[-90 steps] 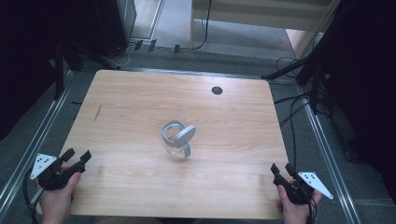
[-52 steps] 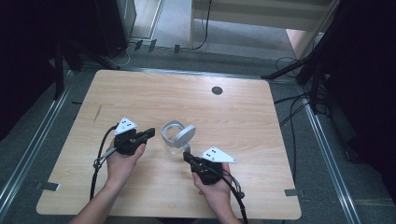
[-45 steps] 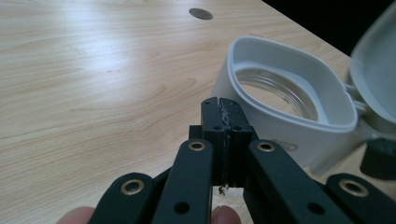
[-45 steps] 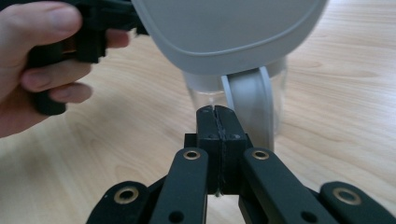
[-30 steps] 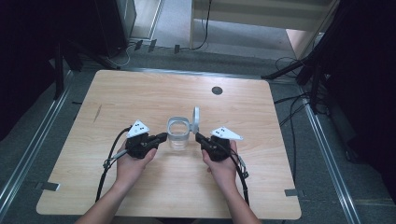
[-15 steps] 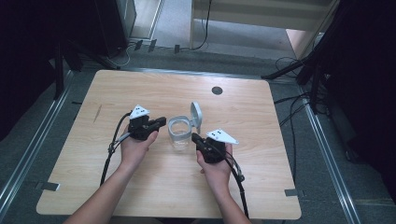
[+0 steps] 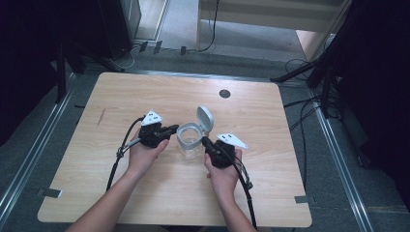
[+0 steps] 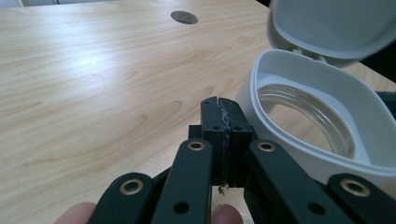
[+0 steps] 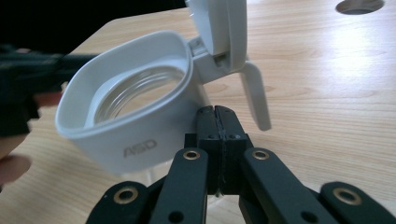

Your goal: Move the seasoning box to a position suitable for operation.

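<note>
Bracing the jar between both grippers, left gripper and right gripper jaws pressed closed, wants even pressure lest it tip.

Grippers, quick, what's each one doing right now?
Left gripper: shut, holding nothing, beside the jar.
Right gripper: shut, holding nothing, at the jar's other side.

A clear glass jar with white collar stands upright mid-table, lid flipped open.

A light wooden table with a round hole near its far edge stood on grey floor. Metal rails flanked it, cables trailed right, and darkness surrounded both sides.
</note>
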### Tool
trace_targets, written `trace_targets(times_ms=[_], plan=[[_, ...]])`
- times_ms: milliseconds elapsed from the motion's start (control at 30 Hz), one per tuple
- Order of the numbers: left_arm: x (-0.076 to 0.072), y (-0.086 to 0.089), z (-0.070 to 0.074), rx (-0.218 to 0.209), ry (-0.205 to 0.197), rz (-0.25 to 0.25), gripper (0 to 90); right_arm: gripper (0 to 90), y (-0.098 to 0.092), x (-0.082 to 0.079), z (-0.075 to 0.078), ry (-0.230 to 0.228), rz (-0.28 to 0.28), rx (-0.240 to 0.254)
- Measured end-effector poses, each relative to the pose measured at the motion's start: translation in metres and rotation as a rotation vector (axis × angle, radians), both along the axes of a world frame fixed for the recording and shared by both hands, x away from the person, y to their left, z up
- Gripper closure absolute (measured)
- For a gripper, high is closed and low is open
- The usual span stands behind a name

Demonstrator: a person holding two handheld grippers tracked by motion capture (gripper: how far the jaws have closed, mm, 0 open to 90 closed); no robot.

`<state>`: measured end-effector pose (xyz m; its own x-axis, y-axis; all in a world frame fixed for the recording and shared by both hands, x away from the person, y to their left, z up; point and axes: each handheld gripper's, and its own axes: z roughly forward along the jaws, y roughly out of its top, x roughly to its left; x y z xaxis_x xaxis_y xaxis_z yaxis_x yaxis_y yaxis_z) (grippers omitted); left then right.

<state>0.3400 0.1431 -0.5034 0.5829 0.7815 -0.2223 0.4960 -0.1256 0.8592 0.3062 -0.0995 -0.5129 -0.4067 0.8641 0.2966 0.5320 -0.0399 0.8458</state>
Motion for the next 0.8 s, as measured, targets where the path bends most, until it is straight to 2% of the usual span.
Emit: trace_targets(times_ms=[167,233,333,433,667,733,800], plan=[[-0.018,-0.003,-0.002,-0.007,-0.005,0.01,90.0,90.0,-0.001,0.001,0.002,-0.004,-0.02,-0.006],[-0.025,-0.004,-0.001,0.005,-0.009,0.005,90.0,90.0,-0.002,0.002,0.002,-0.002,-0.024,-0.005],[-0.036,-0.007,-0.002,-0.001,-0.003,0.0,89.4,90.0,-0.003,0.004,0.003,-0.004,-0.031,-0.002],[-0.046,-0.009,-0.002,-0.001,-0.003,-0.015,88.2,90.0,-0.005,0.006,0.005,-0.013,-0.025,0.009],[-0.062,-0.012,-0.007,-0.016,-0.006,-0.014,86.9,90.0,-0.007,0.009,0.008,-0.02,-0.001,0.009],[-0.063,-0.01,-0.009,-0.023,-0.014,-0.017,82.5,90.0,-0.007,0.009,0.008,-0.023,0.005,0.007],[-0.064,-0.007,-0.011,-0.032,-0.023,-0.01,69.2,90.0,-0.008,0.011,0.009,-0.029,0.016,0.001]])
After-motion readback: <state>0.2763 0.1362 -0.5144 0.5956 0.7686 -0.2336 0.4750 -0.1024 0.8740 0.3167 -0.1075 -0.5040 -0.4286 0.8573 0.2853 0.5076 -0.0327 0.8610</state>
